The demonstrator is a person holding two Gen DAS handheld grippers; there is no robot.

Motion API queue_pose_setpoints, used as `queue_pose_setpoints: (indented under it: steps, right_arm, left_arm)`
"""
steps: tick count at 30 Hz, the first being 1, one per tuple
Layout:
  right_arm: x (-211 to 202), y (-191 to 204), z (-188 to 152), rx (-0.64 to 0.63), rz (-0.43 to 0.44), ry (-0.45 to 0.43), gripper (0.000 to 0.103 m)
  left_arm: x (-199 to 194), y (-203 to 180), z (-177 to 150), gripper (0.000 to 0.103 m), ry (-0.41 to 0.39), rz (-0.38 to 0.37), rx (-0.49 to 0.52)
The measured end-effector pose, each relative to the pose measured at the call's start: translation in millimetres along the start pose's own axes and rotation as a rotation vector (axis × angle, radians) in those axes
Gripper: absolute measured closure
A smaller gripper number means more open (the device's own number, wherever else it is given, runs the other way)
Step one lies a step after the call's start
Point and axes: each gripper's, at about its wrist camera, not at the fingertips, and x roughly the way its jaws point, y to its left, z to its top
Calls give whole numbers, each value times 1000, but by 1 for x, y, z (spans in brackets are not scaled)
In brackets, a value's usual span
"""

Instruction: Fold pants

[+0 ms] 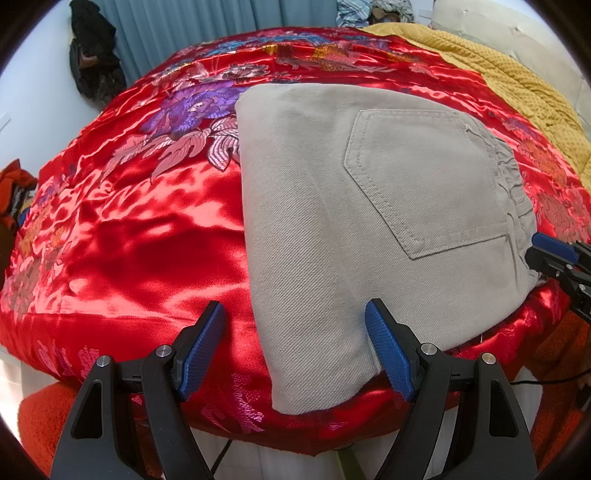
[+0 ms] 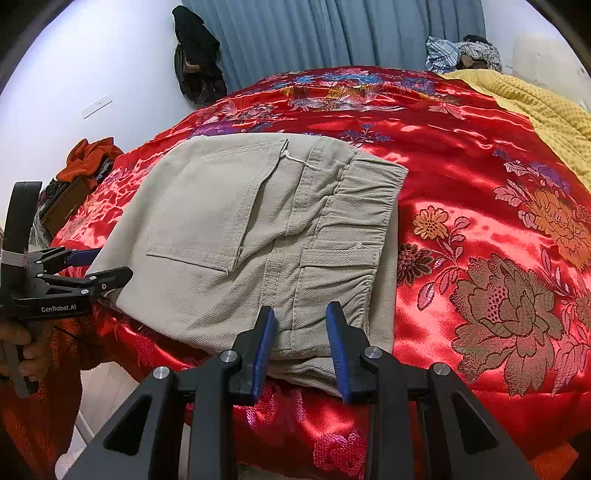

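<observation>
Beige pants (image 1: 332,206) lie folded into a compact stack on the red satin bedspread (image 1: 140,236), back pocket up, elastic waistband to the right. They also show in the right wrist view (image 2: 236,236). My left gripper (image 1: 295,325) is open, its blue pads straddling the stack's near left corner. My right gripper (image 2: 301,325) is open at the near edge of the waistband end, fabric between its pads. The left gripper also shows in the right wrist view (image 2: 99,266), and the right gripper in the left wrist view (image 1: 554,254).
A yellow blanket (image 2: 546,107) covers the bed's far right. Dark clothes (image 2: 195,55) hang on the wall by the blue curtain (image 2: 332,33). A pile of clothes (image 2: 461,51) lies at the far end. Orange fabric (image 2: 92,155) sits left of the bed.
</observation>
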Motion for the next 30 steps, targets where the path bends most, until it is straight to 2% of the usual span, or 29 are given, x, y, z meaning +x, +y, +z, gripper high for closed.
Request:
queue_pose_setpoints:
  steps: [21,24,27,30]
  right_arm:
    - [0,0,0,0,-1,-1,73]
    - [-3,-2,5,19,16,21,73]
    - [-22,-26,21,148,130,36,73]
    - [-40,-50,33,201,105,19,50]
  left_arm:
    - [1,2,0,21,3,-6,-12]
    - [-6,12,6,21,40,-61,-35]
    - [-27,39,18,21,22,-141,-108]
    - [-26,68,31,17,25,-222,-208]
